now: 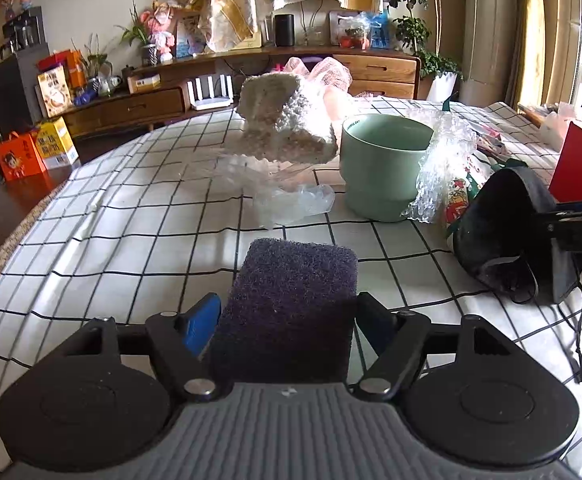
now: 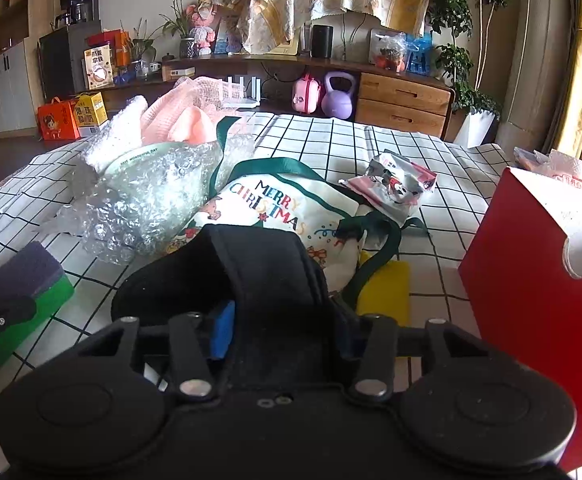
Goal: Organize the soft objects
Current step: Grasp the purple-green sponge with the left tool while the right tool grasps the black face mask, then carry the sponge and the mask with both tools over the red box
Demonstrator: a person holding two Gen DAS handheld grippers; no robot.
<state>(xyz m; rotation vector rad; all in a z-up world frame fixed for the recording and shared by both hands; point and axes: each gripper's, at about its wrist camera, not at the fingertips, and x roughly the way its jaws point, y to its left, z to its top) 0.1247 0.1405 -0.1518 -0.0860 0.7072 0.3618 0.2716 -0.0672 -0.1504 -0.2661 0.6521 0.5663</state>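
The left gripper (image 1: 287, 320) is clamped on a sponge (image 1: 291, 292); the right gripper (image 2: 287, 328) is clamped on a black mask (image 2: 247, 276). Both are held above the table (image 1: 131, 220). The cup (image 1: 383, 164) lies ahead-right of the sponge, nearer the left; the mask is right of the cup.

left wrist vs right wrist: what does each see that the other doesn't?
Left wrist only: white knit piece beside the green cup, and a clear plastic glove.

Right wrist only: yellow sponge, snack packet, purple kettlebell, the "Merry Christmas" print on the bag.

Both: bubble wrap, red box, left tongs shut on the sponge, right tongs shut on the black mask.
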